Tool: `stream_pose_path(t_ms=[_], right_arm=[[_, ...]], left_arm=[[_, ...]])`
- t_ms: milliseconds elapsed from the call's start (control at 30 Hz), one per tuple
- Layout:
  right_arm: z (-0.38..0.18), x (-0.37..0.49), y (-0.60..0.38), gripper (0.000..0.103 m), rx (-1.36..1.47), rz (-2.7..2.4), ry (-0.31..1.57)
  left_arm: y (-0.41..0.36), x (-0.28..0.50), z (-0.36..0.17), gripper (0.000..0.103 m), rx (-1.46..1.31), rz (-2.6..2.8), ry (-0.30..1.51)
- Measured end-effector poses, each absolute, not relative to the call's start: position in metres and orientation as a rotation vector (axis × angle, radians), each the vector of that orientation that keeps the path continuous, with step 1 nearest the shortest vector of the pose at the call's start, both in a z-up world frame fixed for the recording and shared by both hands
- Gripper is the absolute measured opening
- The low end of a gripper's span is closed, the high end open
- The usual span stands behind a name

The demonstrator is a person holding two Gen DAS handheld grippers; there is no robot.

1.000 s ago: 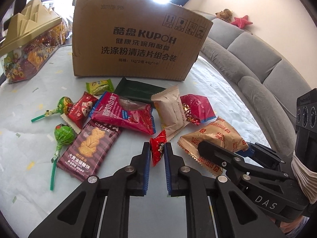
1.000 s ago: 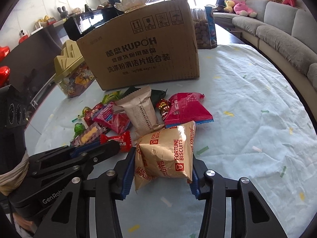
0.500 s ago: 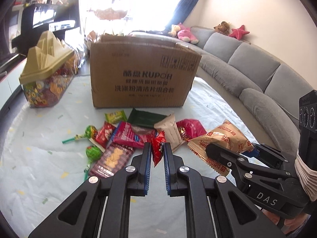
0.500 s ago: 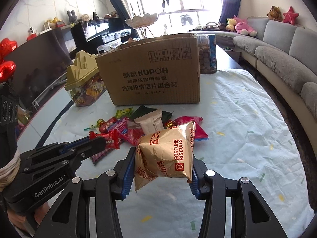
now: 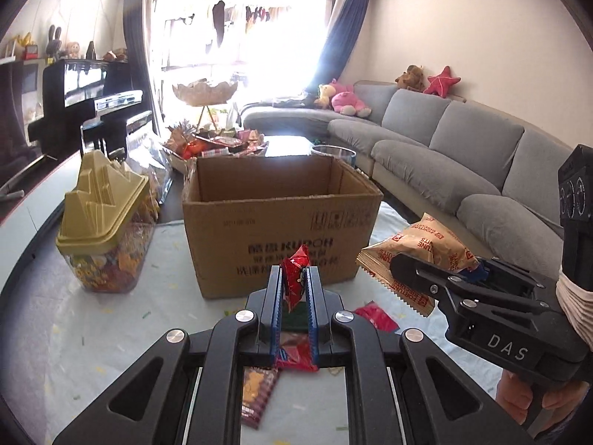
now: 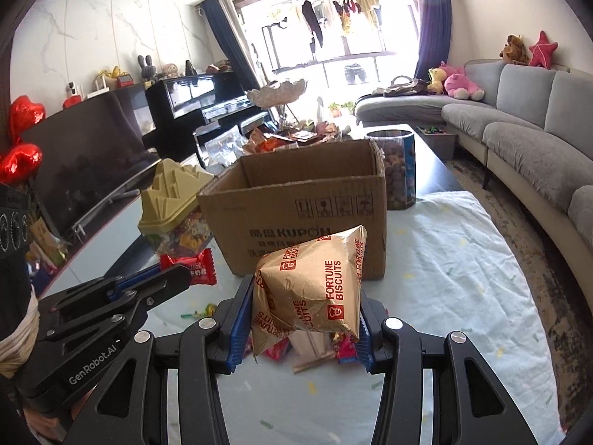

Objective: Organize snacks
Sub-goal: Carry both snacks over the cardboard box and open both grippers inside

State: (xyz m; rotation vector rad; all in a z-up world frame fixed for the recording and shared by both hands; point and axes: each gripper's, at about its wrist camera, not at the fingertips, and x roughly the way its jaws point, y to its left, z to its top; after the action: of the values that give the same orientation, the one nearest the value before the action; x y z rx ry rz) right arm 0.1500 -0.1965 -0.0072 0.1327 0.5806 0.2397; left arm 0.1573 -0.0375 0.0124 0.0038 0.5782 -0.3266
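A clear jar (image 5: pixel 107 237) with a tan lid stands left of the open cardboard box (image 5: pixel 281 222). The left gripper (image 5: pixel 294 289) pinches a small red candy packet (image 5: pixel 294 278) before the box; beside it the right gripper (image 6: pixel 302 319) clamps a gold biscuit bag (image 6: pixel 311 285). Remaining snacks (image 5: pixel 374 315) lie below, partly hidden.

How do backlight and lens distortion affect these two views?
Left wrist view: window blown out white, washing the cardboard box rim; room edges bow. Right wrist view: window glare milder, box print readable, biscuit bag sharp, dark corners vignetted.
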Motion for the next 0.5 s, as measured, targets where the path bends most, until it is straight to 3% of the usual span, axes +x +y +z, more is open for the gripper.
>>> stream_pose_path(t_ms=[500], right_arm=[[0.048, 0.232, -0.190, 0.048, 0.072, 0.202, 0.533]], left_arm=[[-0.032, 0.237, 0.056, 0.013, 0.069, -0.218, 0.506]])
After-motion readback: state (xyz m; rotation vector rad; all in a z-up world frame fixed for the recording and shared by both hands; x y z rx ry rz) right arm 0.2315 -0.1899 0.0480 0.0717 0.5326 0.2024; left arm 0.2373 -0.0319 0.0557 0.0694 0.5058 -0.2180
